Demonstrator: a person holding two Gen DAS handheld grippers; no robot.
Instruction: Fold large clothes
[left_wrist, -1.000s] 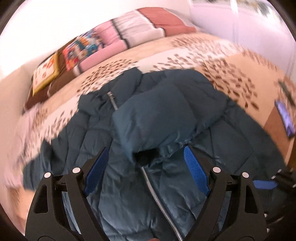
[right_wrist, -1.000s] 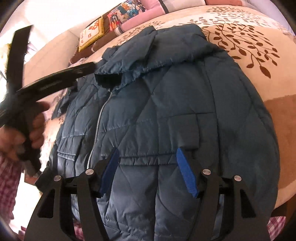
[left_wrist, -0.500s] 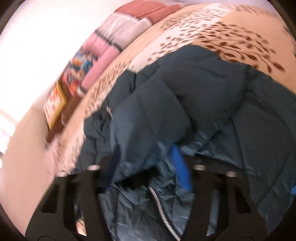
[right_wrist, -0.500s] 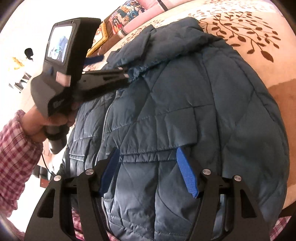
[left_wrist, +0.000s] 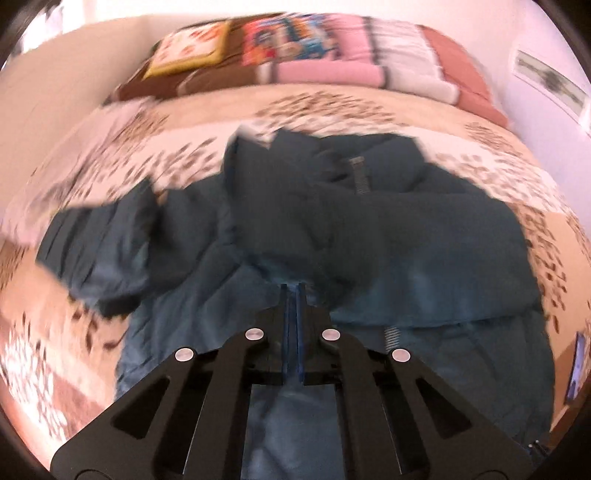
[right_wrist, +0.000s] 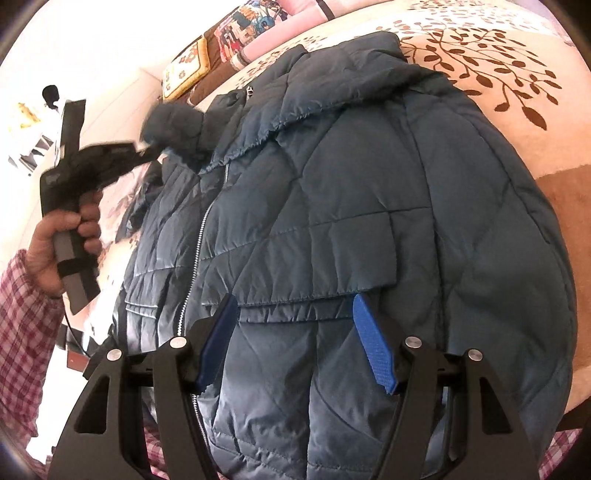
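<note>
A dark teal quilted jacket (right_wrist: 351, 192) lies front up on the bed, with its zipper (right_wrist: 195, 266) running down the left side. My right gripper (right_wrist: 291, 306) hovers open over the jacket's lower front, just below the pocket flap (right_wrist: 314, 266), and nothing is between its fingers. The left gripper (left_wrist: 293, 291) is shut, its blue pads pinching a fold of the sleeve (left_wrist: 332, 236). In the right wrist view a hand (right_wrist: 62, 240) holds that left gripper (right_wrist: 144, 151), and a bunched piece of sleeve (right_wrist: 173, 129) hangs raised from its tips.
The bed has a cream cover with a brown leaf print (right_wrist: 491, 74). Patterned pillows (left_wrist: 295, 48) are stacked at its head. A phone-like screen (left_wrist: 576, 365) lies at the bed's right edge. A plaid sleeve (right_wrist: 22, 317) shows at the left.
The left gripper closed from wide open onto the sleeve and swung sideways with it, lifting the fabric. The right gripper stayed where it was, still open.
</note>
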